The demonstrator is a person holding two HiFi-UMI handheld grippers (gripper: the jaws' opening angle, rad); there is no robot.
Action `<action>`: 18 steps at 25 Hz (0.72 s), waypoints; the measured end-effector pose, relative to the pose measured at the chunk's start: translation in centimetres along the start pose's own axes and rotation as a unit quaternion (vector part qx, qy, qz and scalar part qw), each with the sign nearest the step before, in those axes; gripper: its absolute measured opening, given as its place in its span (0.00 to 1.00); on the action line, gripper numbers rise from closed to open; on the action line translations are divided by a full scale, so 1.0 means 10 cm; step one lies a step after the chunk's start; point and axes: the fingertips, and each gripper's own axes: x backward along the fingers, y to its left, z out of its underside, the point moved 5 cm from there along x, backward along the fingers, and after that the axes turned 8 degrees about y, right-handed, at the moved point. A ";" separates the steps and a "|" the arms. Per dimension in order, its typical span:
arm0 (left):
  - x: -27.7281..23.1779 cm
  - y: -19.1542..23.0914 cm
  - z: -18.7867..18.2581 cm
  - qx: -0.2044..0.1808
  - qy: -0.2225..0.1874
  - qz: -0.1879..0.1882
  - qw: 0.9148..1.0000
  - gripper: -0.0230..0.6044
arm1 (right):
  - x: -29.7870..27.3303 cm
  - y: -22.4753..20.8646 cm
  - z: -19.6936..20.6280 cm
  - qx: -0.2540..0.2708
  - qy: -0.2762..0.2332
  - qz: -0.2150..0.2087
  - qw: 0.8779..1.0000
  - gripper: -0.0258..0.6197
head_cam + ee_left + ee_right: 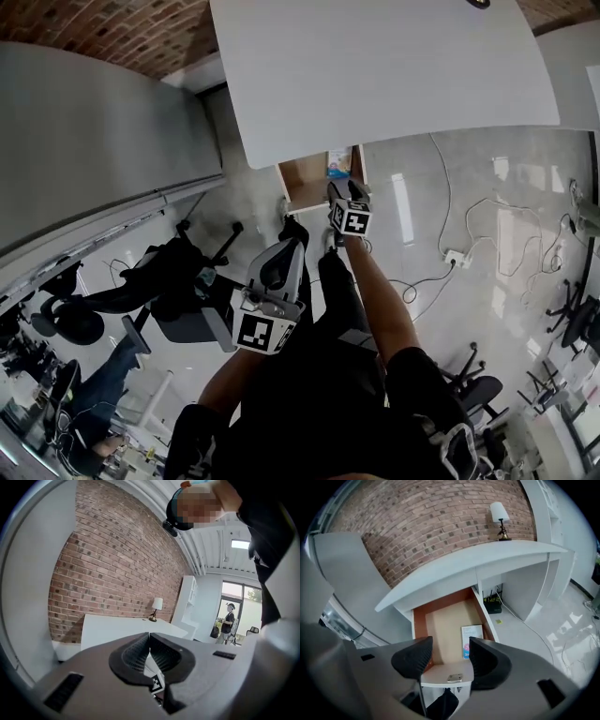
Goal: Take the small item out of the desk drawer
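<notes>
Right gripper hangs over the front edge of the open drawer, its jaws standing wide apart with nothing pressed between them. Through the gap show the drawer's white front and the small metal handle plate. Left gripper is held back near the person's body, well apart from the drawer, with its jaws closed together and empty.

Just beyond the right gripper, the small item, a flat white packet with blue and pink print at its near end, lies on the drawer's light wooden floor. It sits in the near half, along the right wall, and its near corner is hidden behind the right jaw. No pad touches it.

Above the drawer runs the white desk. Under the desk, on the pale floor, sits a dark box with a cable. At the far end of the desktop stands a small lamp, and behind it rises a brick wall.
</notes>
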 end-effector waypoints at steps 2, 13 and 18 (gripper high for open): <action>-0.08 0.10 0.06 0.005 0.009 -0.001 1.000 0.05 | -0.28 -0.11 0.09 -0.008 0.022 0.009 1.000 0.44; -0.43 0.41 0.43 0.036 0.031 -0.008 0.999 0.05 | -1.21 -0.53 0.11 0.001 0.081 0.032 0.996 0.53; -0.49 0.46 0.55 0.045 0.036 -0.019 0.998 0.05 | -1.43 -0.54 0.04 0.002 0.103 0.036 0.994 0.57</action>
